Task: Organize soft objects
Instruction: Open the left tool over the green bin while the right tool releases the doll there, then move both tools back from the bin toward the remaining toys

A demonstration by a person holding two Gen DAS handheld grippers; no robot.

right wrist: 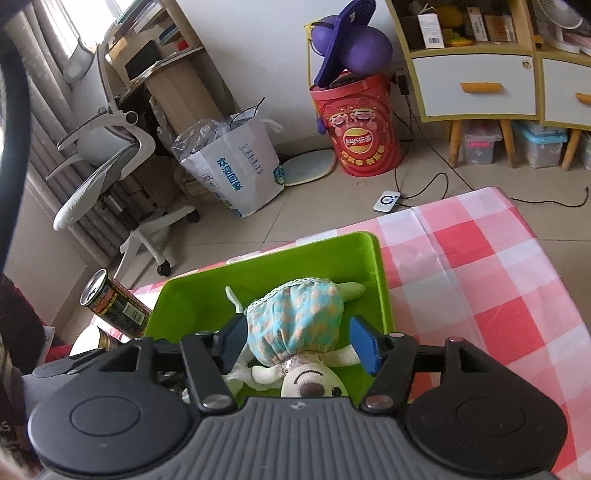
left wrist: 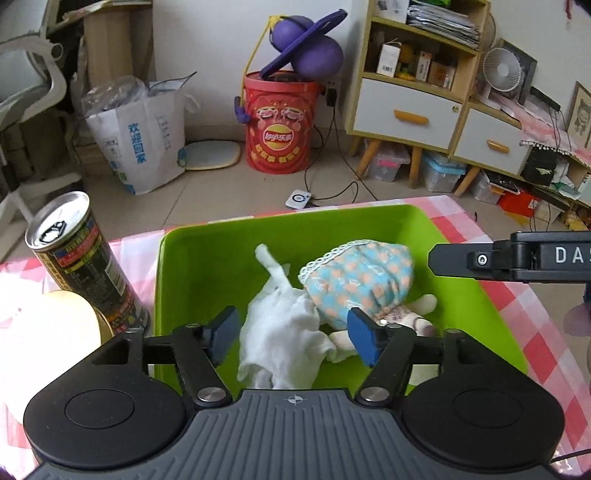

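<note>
White cloth (left wrist: 284, 325) and a stuffed doll in a blue dress (right wrist: 295, 317) lie together in the green bin (left wrist: 184, 280) near the bench's far edge. Both the left hand-held gripper (left wrist: 293, 338) and right hand-held gripper (right wrist: 299, 343) stand apart, pads clear. Lifting out carelessly could snag fabric, or knock the upright can (left wrist: 85, 258) just beside the bin.

Soft, even daylight fills both views; in the right wrist view it comes from a window (right wrist: 61, 27) at upper left, which is washed out. Shadows are faint. The green bin (left wrist: 207, 258) is vivid and casts a green tint on the white cloth (left wrist: 284, 332). Fisheye bending curves the shelves and floor lines toward the dark-vignetted corners. Focus is fairly sharp throughout, with slight softness at the edges.
</note>
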